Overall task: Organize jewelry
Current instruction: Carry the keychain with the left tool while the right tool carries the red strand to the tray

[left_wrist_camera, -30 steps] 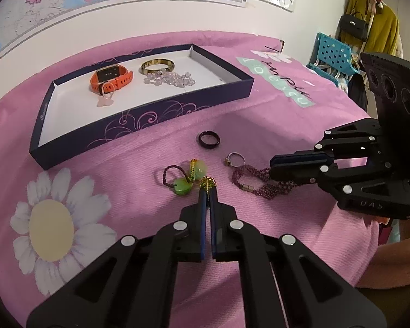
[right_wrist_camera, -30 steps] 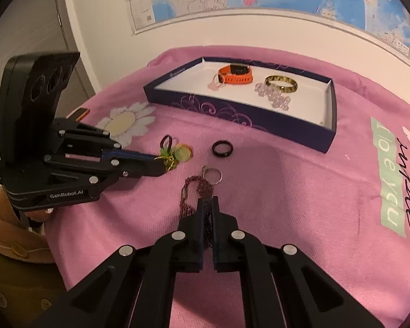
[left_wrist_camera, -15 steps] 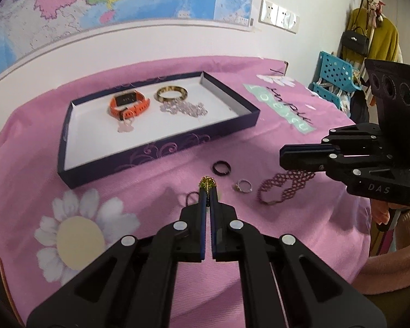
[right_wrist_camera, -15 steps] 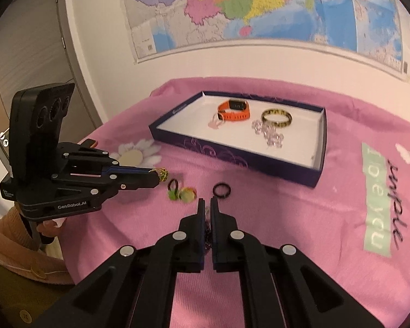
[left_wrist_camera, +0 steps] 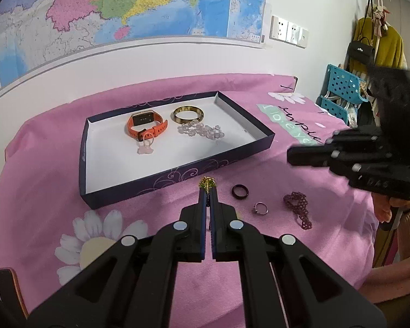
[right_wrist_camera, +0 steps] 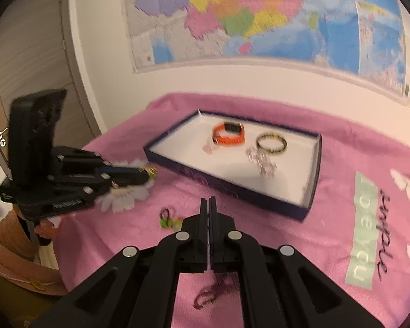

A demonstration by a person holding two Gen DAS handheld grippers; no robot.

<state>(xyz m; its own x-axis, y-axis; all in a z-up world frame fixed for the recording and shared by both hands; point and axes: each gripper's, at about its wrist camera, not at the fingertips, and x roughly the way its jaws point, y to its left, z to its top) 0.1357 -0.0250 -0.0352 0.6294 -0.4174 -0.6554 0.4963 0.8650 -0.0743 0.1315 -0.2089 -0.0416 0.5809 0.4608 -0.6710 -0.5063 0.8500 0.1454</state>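
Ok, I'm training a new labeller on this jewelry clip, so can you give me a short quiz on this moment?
1. True or false: the black ring lies inside the tray.
2. Which piece lies in the tray? A. orange watch B. silver ring C. purple bracelet
3. Fill in: the left gripper is shut on a small ____ piece.

Key: 1. False, it lies on the pink cloth. 2. A. 3. gold.
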